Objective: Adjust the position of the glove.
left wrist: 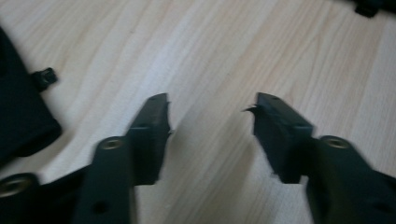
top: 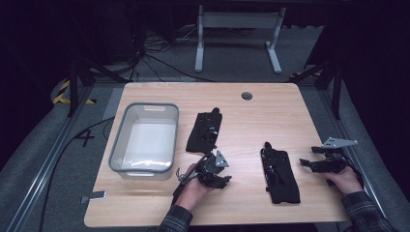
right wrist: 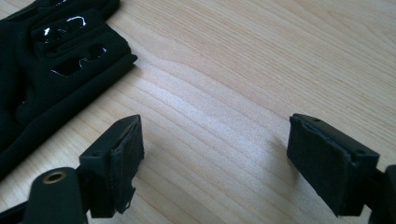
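Two flat black fabric pieces with straps lie on the wooden table [top: 251, 116]. One fabric piece [top: 205, 131] is at the centre, the other [top: 280, 174] nearer the front right. A hand holds my left gripper [top: 220, 175] just in front of the central piece. Its jaws are open over bare wood [left wrist: 211, 105], with the edge of the fabric [left wrist: 18, 116] at the left. My right gripper [top: 309, 156] is to the right of the second piece, open and empty [right wrist: 215, 126]. That piece [right wrist: 56, 60] lies at the upper left of the right gripper view.
A translucent bin with a grey rim [top: 116, 145] stands at the table's left side, with nothing visible in it. A round cable hole [top: 247, 95] is near the far edge. Bare wood lies between the two fabric pieces and along the front edge.
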A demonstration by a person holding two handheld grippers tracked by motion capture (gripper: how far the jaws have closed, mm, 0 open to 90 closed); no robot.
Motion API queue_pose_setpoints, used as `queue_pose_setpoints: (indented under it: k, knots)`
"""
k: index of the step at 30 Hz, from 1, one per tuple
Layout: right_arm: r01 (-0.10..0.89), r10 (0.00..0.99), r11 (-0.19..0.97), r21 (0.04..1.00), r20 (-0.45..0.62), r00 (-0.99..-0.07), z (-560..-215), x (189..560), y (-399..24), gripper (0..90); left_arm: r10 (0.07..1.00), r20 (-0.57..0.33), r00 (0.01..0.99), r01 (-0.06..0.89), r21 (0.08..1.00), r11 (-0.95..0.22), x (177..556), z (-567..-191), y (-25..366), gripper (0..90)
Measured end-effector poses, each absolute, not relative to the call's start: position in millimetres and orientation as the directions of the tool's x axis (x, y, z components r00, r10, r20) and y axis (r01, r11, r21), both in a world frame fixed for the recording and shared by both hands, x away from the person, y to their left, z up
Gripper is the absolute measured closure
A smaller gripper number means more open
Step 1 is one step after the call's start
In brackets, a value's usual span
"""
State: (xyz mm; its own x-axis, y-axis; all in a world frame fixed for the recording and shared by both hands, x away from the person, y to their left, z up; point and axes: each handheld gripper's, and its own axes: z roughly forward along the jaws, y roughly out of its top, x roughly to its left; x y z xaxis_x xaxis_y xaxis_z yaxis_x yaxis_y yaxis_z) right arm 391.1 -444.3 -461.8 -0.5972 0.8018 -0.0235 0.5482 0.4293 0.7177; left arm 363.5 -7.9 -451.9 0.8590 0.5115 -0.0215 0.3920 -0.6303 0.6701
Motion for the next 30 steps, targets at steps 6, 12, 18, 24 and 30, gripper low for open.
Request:
queue_pose_setpoints:
  k: [6, 12, 18, 24, 30]
  knots:
    - [0.548, 0.802, 0.429, 0.718, -0.023, -0.597, -461.8, 391.1, -444.3, 19.1, 0.582, -0.045, 0.812, 0.460, 0.662, -0.591, 381.3, -440.3, -3.7, 89.5]
    - [0.548, 0.802, 0.429, 0.718, -0.023, -0.597, -461.8, 391.1, -444.3, 19.1, 0.641, -0.028, 0.767, 0.496, 0.658, -0.566, 398.5, -429.7, -0.7, 89.7]
    - [0.549, 0.802, 0.429, 0.718, -0.023, -0.597, -461.8, 391.1, -444.3, 19.1, 0.680, -0.005, 0.733, 0.508, 0.668, -0.544, 413.8, -424.7, -2.2, 89.8]
    - [0.549, 0.802, 0.429, 0.718, -0.023, -0.597, -461.8, 391.1, -444.4, 19.1, 0.709, -0.005, 0.705, 0.521, 0.682, -0.513, 432.8, -419.5, -4.6, 89.8]
    - [0.549, 0.802, 0.429, 0.718, -0.023, -0.597, -461.8, 391.1, -444.4, 19.1, 0.732, 0.012, 0.681, 0.537, 0.671, -0.511, 450.2, -421.8, -7.1, 89.8]
